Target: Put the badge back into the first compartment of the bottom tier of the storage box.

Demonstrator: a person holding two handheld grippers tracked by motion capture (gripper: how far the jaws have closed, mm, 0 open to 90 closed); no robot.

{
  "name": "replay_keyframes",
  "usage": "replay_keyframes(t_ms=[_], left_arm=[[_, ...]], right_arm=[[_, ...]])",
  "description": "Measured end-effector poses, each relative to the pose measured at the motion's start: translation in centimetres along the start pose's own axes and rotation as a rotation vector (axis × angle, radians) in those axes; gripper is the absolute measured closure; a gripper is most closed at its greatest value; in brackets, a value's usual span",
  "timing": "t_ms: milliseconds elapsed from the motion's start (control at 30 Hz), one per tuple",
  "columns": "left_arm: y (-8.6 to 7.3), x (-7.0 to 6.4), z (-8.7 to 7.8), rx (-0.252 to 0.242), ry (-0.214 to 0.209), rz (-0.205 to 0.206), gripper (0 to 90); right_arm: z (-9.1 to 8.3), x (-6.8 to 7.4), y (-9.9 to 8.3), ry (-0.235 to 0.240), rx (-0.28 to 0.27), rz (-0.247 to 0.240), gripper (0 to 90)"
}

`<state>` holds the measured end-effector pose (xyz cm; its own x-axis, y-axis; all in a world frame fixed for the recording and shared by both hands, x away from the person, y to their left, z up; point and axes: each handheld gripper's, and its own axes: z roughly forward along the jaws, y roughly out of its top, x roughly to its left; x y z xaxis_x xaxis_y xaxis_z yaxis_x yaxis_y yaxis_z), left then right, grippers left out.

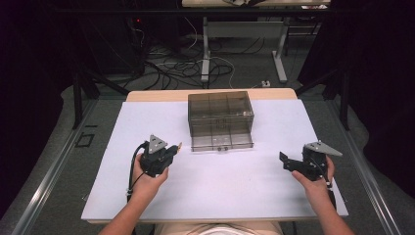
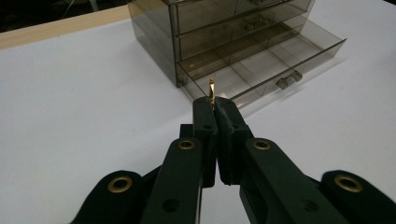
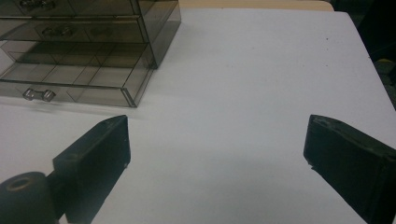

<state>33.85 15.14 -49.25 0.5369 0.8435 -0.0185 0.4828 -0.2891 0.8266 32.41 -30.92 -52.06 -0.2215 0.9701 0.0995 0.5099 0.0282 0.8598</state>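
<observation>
A smoky see-through drawer box [image 1: 220, 120] stands at the back middle of the white board, its bottom drawer [image 2: 266, 65] pulled out toward me. My left gripper [image 1: 176, 147] hovers just left of that drawer's front, shut on a small thin gold piece [image 2: 211, 88] that sticks up from the jaw tips [image 2: 215, 103]. In the left gripper view the piece lines up with the open drawer's near corner. My right gripper [image 1: 288, 164] is held right of the box, near the board's right side, with its jaws wide apart and nothing between them [image 3: 217, 135]. The drawer box [image 3: 84, 46] shows at upper left of the right gripper view.
The white board [image 1: 210, 191] covers a wooden table whose far edge [image 1: 156, 95] shows behind the box. Beyond it are floor cables [image 1: 176, 63] and a desk's metal legs [image 1: 280, 56]. Dark curtains hang on both sides.
</observation>
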Motion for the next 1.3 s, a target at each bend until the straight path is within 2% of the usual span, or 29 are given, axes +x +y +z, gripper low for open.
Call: replay_keyframes(t_ms=[100,333,467,767,900,1033,1167,1200,1300], left_arm=[[0.4,-0.2,0.2,-0.002,-0.007,0.006,88.1],[1.4,-0.8,0.9,-0.029,-0.024,-0.004,88.2],[2.0,-1.3,1.5,-0.034,-0.029,0.006,88.1],[2.9,-1.6,2.5,-0.036,-0.043,0.003,88.1],[3.5,-1.8,3.1,-0.037,-0.045,-0.006,88.1],[3.8,-1.9,4.0,-0.022,-0.053,-0.01,88.0],[4.1,-2.1,4.8,-0.019,-0.049,-0.011,88.0],[4.1,-2.0,4.9,-0.018,-0.049,-0.006,88.0],[4.3,-2.2,5.5,-0.023,-0.046,-0.02,88.1]], right_arm=[[0.0,0.0,0.0,-0.006,-0.021,-0.009,7.0],[-0.4,0.2,0.0,-0.001,-0.009,-0.016,7.0],[-0.4,0.2,-0.1,-0.005,-0.026,-0.01,7.0],[-0.6,0.2,-0.2,0.008,-0.031,-0.013,7.0],[-0.7,0.2,-0.3,-0.003,-0.038,-0.015,7.0],[-0.9,0.1,-0.3,-0.001,-0.021,-0.022,7.0],[-0.9,0.1,-0.3,-0.004,-0.028,-0.028,7.0],[-0.9,0.2,-0.3,-0.004,-0.026,-0.016,7.0],[-0.9,0.2,-0.4,-0.005,-0.04,-0.019,7.0]])
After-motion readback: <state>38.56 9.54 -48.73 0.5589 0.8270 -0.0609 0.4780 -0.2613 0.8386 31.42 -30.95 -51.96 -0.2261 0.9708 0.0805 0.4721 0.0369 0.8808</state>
